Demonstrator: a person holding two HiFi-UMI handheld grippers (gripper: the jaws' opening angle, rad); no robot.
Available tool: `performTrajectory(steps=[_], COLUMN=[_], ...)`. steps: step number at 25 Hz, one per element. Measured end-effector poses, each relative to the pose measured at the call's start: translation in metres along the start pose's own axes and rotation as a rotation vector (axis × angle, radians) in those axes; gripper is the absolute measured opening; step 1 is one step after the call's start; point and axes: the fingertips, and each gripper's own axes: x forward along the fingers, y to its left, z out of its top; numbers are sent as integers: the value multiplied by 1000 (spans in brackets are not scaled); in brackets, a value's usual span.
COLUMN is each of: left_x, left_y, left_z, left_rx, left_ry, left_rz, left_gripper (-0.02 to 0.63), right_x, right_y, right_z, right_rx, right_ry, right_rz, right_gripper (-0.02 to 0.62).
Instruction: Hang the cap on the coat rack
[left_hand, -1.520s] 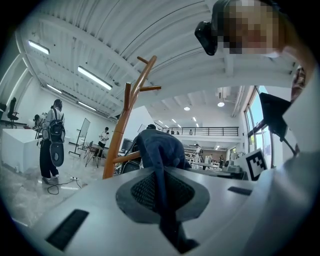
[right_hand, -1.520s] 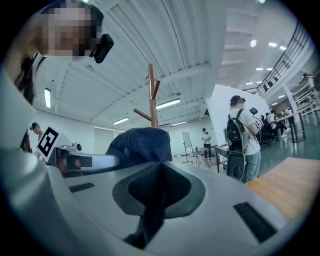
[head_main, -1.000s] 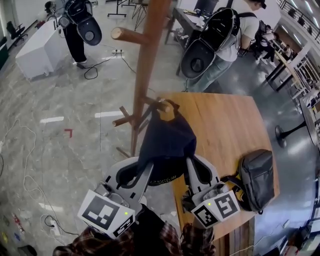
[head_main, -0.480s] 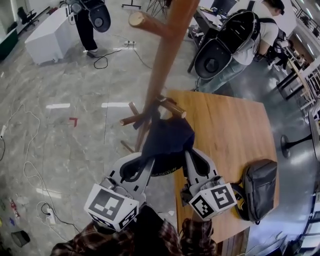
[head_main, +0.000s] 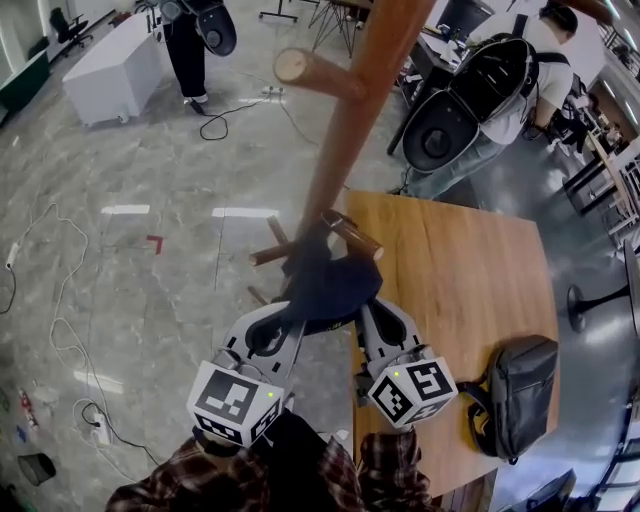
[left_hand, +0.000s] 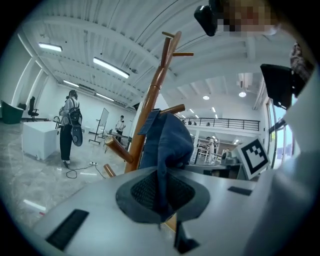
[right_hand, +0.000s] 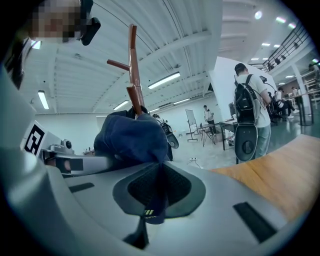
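Note:
The dark blue cap hangs between my two grippers, right against the wooden coat rack. Its top lies over a short lower peg of the rack. My left gripper is shut on the cap's left edge; its own view shows the blue cloth pinched between the jaws. My right gripper is shut on the cap's right edge, with the cloth bunched ahead of the jaws. A longer upper peg sticks out to the left above.
A wooden table stands to the right with a grey bag on it. A person with a backpack stands behind the table, another person at the far left. Cables trail over the floor.
Both grippers have carried the cap closer to the rack's pole, and its top has come down over the lower peg. The head view has shifted forward.

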Motion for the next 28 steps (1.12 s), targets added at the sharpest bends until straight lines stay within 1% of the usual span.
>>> performTrajectory(steps=[3,6,9,16,19,20,22,23,25,28], left_x=[4,4,6,1,-1,-2,-7,-10,-17,-27], left_y=[9,13,15,18,17,17,18,18,19,18], left_z=[0,-3,-6,-10,-11,-11,-12,-13,-14,-14], left_rx=[32,37,27,79,67,55,34,27,23,27], left_ry=[-14,-29,-46,-46,-62,-66,-66,-64,-67,-68], left_rz=[32,55,58,69,63,56,40,36,34,29], left_gripper=[21,21,21,21,23,35,99,112,118,120], right_x=[10,14,19,21,19,18,14,11,5,-7], right_y=[-3,-4,-6,-4,-6,-6,-5,-4,-3,-6], right_z=[-3,-9,-14,-16,-16,-15,-14,-14,-14,-13], right_rx=[1,4,19,32,36,39,47,52,58,53], right_ry=[0,6,9,11,13,14,15,13,4,-10], right_rz=[-7,-6,3,8,5,4,7,11,11,-7], right_gripper=[18,18,20,20,20,20,30,46,75,84])
